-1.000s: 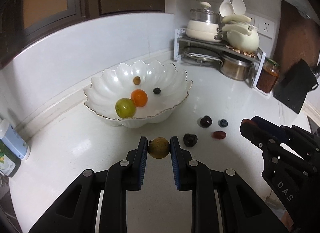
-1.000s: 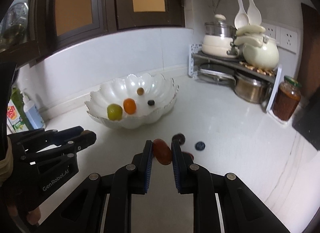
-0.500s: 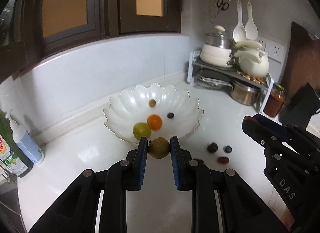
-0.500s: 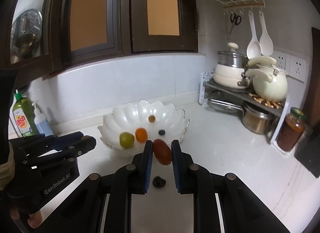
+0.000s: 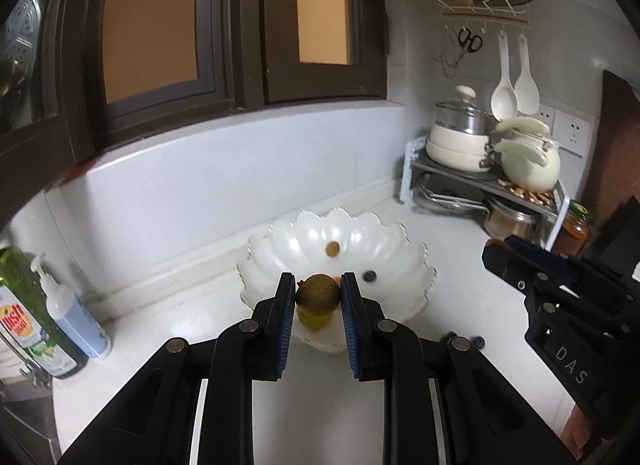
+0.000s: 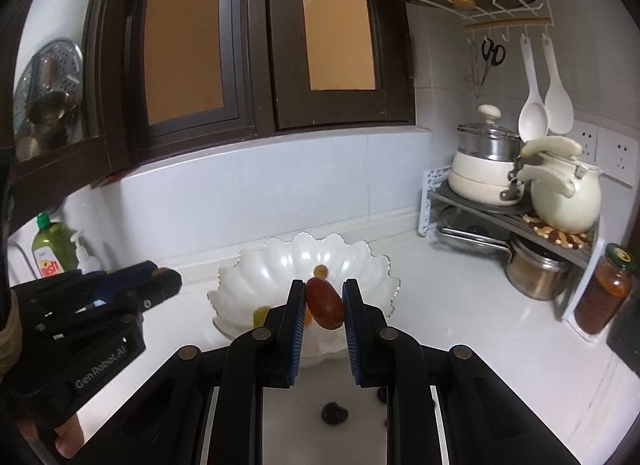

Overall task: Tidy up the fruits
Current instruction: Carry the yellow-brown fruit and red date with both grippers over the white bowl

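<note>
The left gripper (image 5: 317,297) is clamped on a small round brownish-yellow fruit (image 5: 317,292), held above the near rim of the white scalloped ceramic bowl (image 5: 404,253). The right gripper (image 6: 323,303) pinches an oval reddish-brown fruit (image 6: 325,304), tilted between its pads, in front of the same bowl. Both fruits look light, smooth and probably soft-skinned, so a gentle grip across the widest part seems best; the tilted oval one could slip. Dark fruits (image 6: 334,413) lie on the white counter (image 6: 472,329).

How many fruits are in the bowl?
4: small brown one at back, blueberry at right, orange one and green one in front, partly blocked; others may be hidden.
</note>
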The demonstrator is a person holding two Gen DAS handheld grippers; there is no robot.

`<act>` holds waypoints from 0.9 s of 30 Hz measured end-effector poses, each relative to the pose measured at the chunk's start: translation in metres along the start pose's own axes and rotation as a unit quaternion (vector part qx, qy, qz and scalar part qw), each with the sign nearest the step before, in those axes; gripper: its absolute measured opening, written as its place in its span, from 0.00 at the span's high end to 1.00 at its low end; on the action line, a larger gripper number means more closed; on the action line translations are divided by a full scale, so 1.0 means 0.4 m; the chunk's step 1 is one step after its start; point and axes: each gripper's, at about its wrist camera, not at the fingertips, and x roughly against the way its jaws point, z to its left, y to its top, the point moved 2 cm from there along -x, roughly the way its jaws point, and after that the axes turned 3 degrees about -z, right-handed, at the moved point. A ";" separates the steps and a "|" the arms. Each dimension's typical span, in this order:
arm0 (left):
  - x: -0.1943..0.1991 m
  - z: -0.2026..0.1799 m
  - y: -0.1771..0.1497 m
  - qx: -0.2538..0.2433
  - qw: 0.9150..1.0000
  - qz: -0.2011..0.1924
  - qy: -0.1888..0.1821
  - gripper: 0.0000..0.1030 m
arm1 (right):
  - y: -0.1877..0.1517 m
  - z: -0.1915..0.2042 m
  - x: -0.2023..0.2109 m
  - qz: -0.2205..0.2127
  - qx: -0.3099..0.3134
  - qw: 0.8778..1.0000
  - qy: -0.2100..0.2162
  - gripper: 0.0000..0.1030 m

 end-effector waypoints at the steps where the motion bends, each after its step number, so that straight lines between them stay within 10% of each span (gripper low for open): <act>1: -0.004 0.002 0.005 -0.001 1.000 -0.001 0.003 0.77 | 0.003 -0.001 -0.007 0.003 -0.002 1.000 0.003 0.80; 27: -0.249 0.040 0.144 -0.002 0.998 0.063 0.021 0.77 | 0.125 -0.025 -0.280 0.104 0.000 0.994 0.022 0.80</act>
